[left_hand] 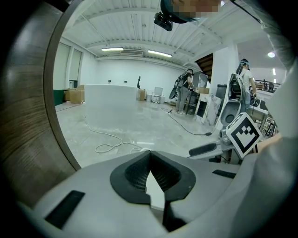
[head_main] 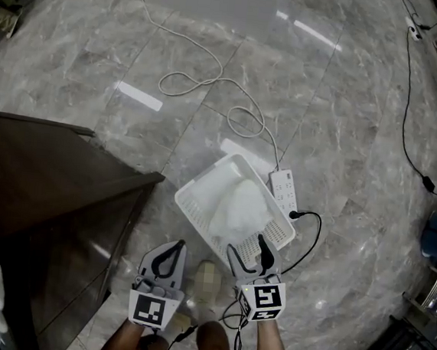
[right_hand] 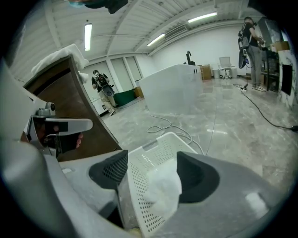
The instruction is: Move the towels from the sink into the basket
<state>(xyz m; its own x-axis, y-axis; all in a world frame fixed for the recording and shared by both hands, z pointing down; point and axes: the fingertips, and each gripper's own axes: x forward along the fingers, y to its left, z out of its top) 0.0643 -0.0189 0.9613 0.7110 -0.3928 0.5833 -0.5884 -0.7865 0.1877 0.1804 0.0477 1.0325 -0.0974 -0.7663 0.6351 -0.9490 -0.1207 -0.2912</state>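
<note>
Left gripper (head_main: 178, 246) hangs beside the dark wooden cabinet (head_main: 41, 176), fingers pressed together on nothing; the crumpled white towel (head_main: 240, 205) lies in the white perforated plastic basket (head_main: 202, 186), just beyond the right gripper (head_main: 247, 245), whose fingers stand well apart over the near rim, gripping nothing.

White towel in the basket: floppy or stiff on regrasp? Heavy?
Likely floppy: the white towel lies crumpled, slumped inside the basket. Probably light for its bulk, since it looks loosely bunched. Unlikely to roll; a pinch may lift only one fold.
</note>
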